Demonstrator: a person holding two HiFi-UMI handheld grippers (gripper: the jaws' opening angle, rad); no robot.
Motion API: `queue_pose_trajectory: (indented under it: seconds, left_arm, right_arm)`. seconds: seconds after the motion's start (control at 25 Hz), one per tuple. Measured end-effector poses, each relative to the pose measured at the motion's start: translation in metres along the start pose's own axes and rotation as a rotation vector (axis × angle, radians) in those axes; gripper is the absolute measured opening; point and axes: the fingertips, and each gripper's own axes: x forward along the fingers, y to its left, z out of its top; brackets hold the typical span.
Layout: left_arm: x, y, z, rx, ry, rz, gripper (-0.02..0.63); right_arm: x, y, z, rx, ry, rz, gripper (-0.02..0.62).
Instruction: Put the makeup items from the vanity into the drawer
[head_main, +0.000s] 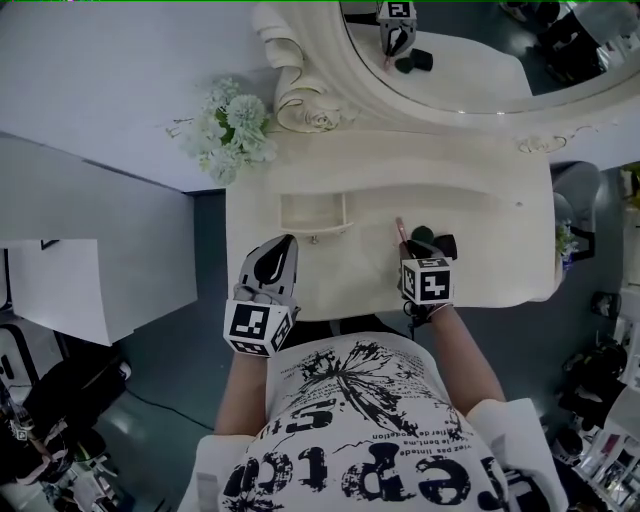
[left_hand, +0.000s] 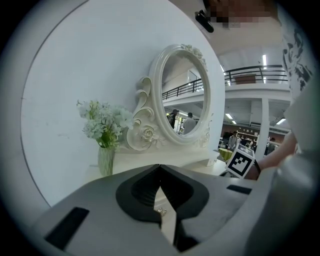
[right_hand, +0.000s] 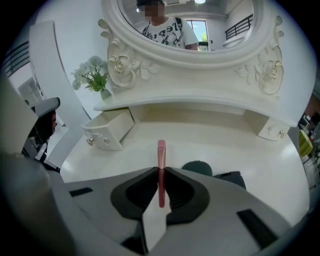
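The right gripper (right_hand: 160, 172) is squeezing a pink stick (right_hand: 161, 152), w/ both fingers shut tight on it. The stick is standing up btw the fingertips, and its top end is poking out past them toward the mirror (right_hand: 200, 30). It may be a lip gloss, but it is too small to tell.

A dark round thing (right_hand: 197, 167) and a black thing (right_hand: 231, 177) are lying side by side on the vanity top (right_hand: 225, 142), just past those fingertips & a bit to the right. The drawer (right_hand: 102, 140) is hanging open farther ahead, to the left of the fingers.

The left gripper (left_hand: 160, 169) is pressing its fingers together w/ nothing in them. The drawer is sitting just ahead of its tips. Flowers (left_hand: 102, 122) are standing farther ahead, to the left.
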Motion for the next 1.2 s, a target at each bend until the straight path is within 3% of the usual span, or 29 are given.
queue_pose_trajectory:
  seconds: [0.24,0.48,0.8,1.0,1.2]
  left_arm:
    - [-0.012,0.015,0.016,-0.01,-0.043,0.024,0.02]
    - [-0.029,0.04,0.03,-0.002,-0.074,0.071,0.018]
    - [-0.057,0.075,0.022,-0.034,-0.08,0.161,0.02]
    - [-0.075,0.093,0.014,-0.059,-0.075,0.213,0.02]
    - [-0.085,0.101,0.008,-0.075,-0.07,0.243,0.02]
  right_arm:
    - [-0.014,0.043,0.058,-0.089,-0.123,0.076,0.055]
    - [-0.017,0.104,0.107,-0.243,-0.203,0.178,0.055]
    - [0.006,0.174,0.121,-0.532,-0.149,0.259,0.055]
    - [0.023,0.196,0.119,-0.573,-0.095,0.302,0.055]
    - [0.034,0.202,0.118,-0.603,-0.064,0.292,0.055]
